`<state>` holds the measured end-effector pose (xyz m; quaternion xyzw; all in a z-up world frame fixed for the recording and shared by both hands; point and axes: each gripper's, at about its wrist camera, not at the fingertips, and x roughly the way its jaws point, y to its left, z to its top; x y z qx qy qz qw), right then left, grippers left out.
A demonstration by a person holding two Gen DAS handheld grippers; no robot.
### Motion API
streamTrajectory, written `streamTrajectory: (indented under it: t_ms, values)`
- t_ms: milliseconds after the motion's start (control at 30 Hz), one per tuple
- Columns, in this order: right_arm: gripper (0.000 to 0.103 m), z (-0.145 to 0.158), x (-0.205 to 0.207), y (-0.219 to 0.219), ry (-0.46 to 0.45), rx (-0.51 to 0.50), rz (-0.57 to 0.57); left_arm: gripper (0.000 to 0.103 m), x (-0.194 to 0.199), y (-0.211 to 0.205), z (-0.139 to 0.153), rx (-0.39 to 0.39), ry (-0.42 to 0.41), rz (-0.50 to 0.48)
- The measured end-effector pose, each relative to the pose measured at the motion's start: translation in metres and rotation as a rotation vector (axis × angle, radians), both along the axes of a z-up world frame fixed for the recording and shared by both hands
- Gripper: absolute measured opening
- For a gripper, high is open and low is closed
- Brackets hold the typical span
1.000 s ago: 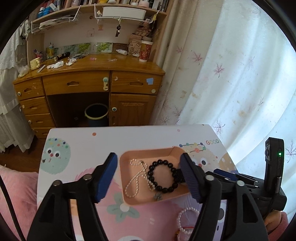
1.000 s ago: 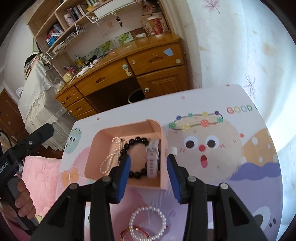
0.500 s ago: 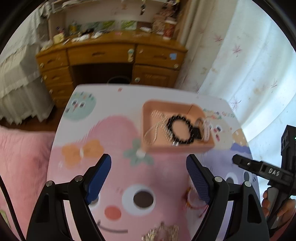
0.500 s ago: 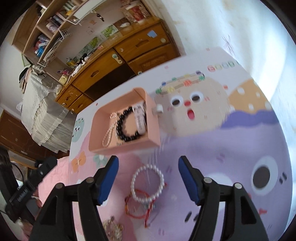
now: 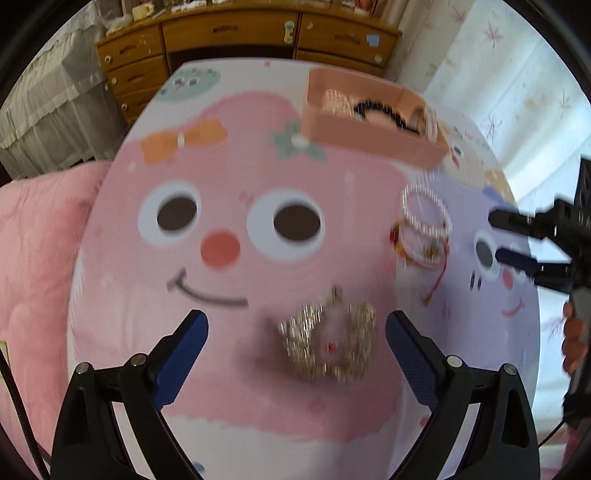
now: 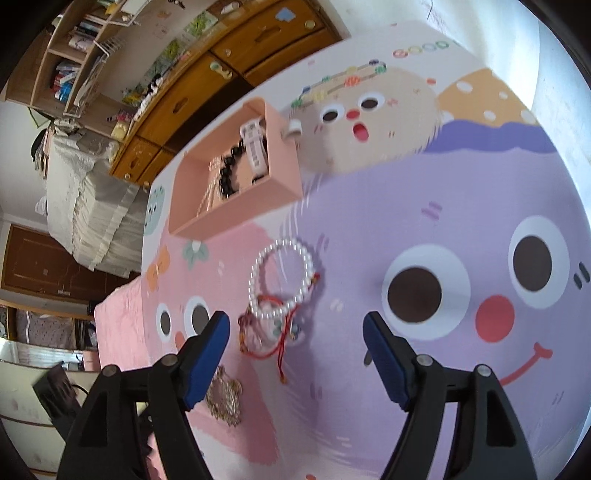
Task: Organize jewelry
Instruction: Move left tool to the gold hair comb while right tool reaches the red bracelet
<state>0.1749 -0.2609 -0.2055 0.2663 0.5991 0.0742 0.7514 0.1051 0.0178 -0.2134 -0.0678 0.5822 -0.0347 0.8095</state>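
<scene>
A glittery gold ornament (image 5: pixel 328 343) lies on the cartoon table cover. It sits between the fingers of my left gripper (image 5: pixel 295 328), whose jaws are opening; the pads stand clear of it. A white pearl bracelet (image 6: pixel 280 280) overlaps a red cord bracelet (image 6: pixel 266 332) just ahead of my right gripper (image 6: pixel 295 325). Its jaws are opening too, with only the red cord's edge between them. The pink tray (image 6: pixel 240 214) farther off holds a black bead bracelet (image 6: pixel 229 177), a pearl string and a white strap (image 6: pixel 255 147). The left wrist view also shows the tray (image 5: pixel 369 144).
A wooden desk with drawers (image 5: pixel 236 29) stands beyond the table's far edge. A pink quilt (image 5: pixel 44 229) lies off its left side, and a bed with a white cover (image 6: pixel 85 206) stands further back. A pale curtain (image 5: pixel 498 74) hangs to the right. A small white item (image 6: pixel 295 127) sits beside the tray.
Both grippers have drawn back from the tray and tipped downward. Both pairs of jaws have widened. The left one now frames the gold ornament; the right one faces the pearl and red bracelets.
</scene>
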Motion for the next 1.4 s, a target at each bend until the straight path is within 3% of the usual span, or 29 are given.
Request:
streamTrajectory:
  t_ms: [167,367,667,967,1167,1400]
  values:
    - [0.076,-0.009,-0.003,0.01,0.056,0.028,0.029,0.097,-0.027,-0.009,-0.017,-0.022,0.015,0.034]
    - [0.076,-0.018,-0.001,0.023,0.123,0.052,0.042,0.097,-0.046,-0.017,-0.027,0.024,-0.073,0.058]
    - [0.076,-0.029,0.019,0.033,0.239,0.066,-0.02,0.097,-0.046,-0.03,-0.037,0.115,-0.17,-0.014]
    - [0.076,-0.044,0.041,0.057,0.421,-0.046,-0.054,0.097,-0.042,-0.045,-0.042,0.114,-0.183,-0.069]
    - [0.076,-0.046,0.054,0.074,0.435,-0.203,-0.075,0.096,-0.042,-0.044,-0.045,0.084,-0.175,-0.062]
    - [0.076,-0.052,0.06,0.094,0.468,-0.284,-0.048,0.091,-0.035,-0.035,-0.046,0.065,-0.186,-0.065]
